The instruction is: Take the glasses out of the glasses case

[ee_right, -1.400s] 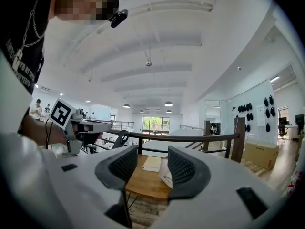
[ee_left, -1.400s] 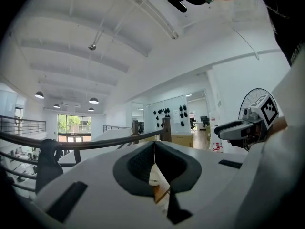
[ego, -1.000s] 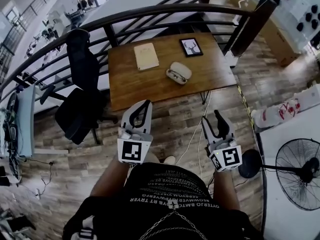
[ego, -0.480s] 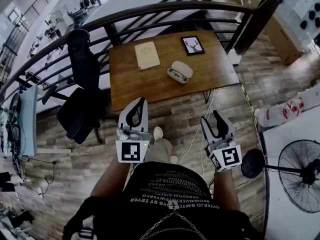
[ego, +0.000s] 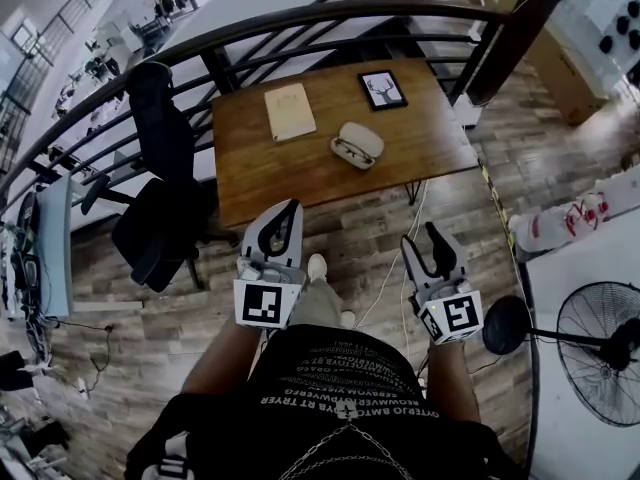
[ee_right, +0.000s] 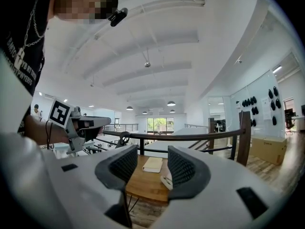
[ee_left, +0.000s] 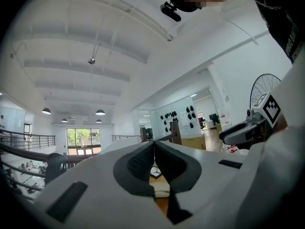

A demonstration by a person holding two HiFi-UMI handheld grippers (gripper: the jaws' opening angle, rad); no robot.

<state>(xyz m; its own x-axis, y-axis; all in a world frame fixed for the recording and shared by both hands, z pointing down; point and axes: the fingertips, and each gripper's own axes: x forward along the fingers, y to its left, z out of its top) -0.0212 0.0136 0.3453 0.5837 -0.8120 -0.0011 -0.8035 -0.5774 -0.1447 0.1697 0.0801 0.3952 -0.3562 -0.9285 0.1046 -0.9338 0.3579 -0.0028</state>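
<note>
Glasses case (ego: 357, 144) lies open on the wooden counter (ego: 300, 173), well ahead of both hand-held grippers and touched by neither. The head view shows a dark pair of glasses (ego: 349, 149) resting inside it. The left hand-held gripper (ego: 286, 216) is held low in front of the person's body, short of the counter's near edge. Its own view shows its jaws pressed together with nothing between them. The right hand-held gripper (ego: 428, 240) hangs about level with it, off to its right, and its own view shows the jaws apart and empty.

Only the head view gives the layout. Farther from the hand-held grippers than the case, a tan notebook (ego: 290, 111) sits on the left one's side and a framed deer picture (ego: 383, 90) on the right one's side. A black office chair (ego: 160, 183) stands out past the left hand-held gripper and a floor fan (ego: 600, 343) out past the right one. A dark curved railing (ego: 300, 26) runs behind the counter.

The right gripper view frames the notebook and the case's pale shell in the gap between its jaws, but the glasses are too small to make out there. The left gripper view tilts upward, mostly at ceiling. Beneath its closed jaws only a sliver of counter with the picture frame shows, and the right hand-held gripper's marker cube (ee_left: 269, 106) appears near its right edge.
</note>
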